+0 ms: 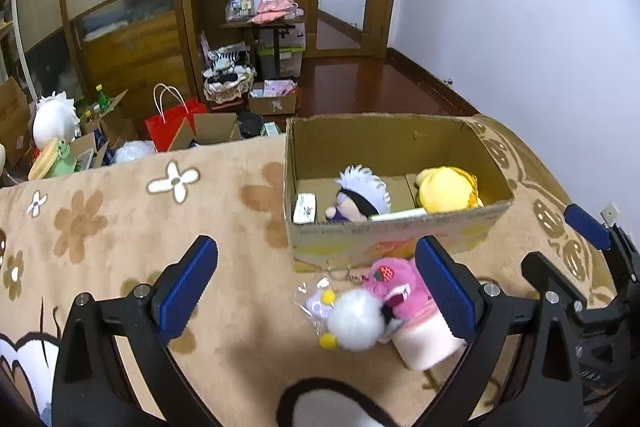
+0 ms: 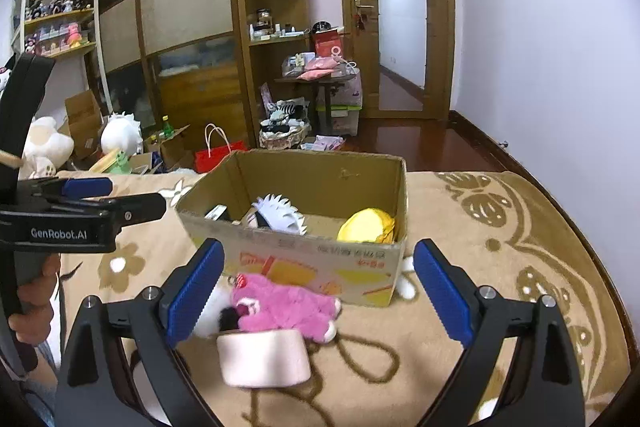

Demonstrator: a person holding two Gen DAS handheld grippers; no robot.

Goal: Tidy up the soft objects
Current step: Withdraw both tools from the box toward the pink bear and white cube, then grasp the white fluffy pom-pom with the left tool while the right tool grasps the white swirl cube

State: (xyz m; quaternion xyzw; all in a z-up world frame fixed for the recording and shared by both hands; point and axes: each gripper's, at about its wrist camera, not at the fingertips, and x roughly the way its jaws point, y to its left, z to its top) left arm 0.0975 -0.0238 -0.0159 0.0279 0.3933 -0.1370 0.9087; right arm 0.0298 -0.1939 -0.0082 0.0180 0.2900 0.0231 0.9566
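Observation:
An open cardboard box (image 1: 400,233) (image 2: 304,251) stands on the beige carpeted surface. Inside it lie a white-haired doll (image 1: 360,197) (image 2: 280,215), a yellow plush (image 1: 448,193) (image 2: 366,225) and a small white card (image 1: 305,207). In front of the box lie a pink plush (image 1: 394,287) (image 2: 280,303), a white pompom (image 1: 356,319), a cream roll (image 1: 428,343) (image 2: 264,357) and a small lilac toy in a clear bag (image 1: 316,305). My left gripper (image 1: 316,291) is open above this pile. My right gripper (image 2: 318,295) is open over the pink plush and roll.
The right gripper shows at the right edge of the left wrist view (image 1: 592,267); the left one shows at the left of the right wrist view (image 2: 80,211). Beyond the carpet edge are a red bag (image 1: 172,123), boxes, plush toys and shelves.

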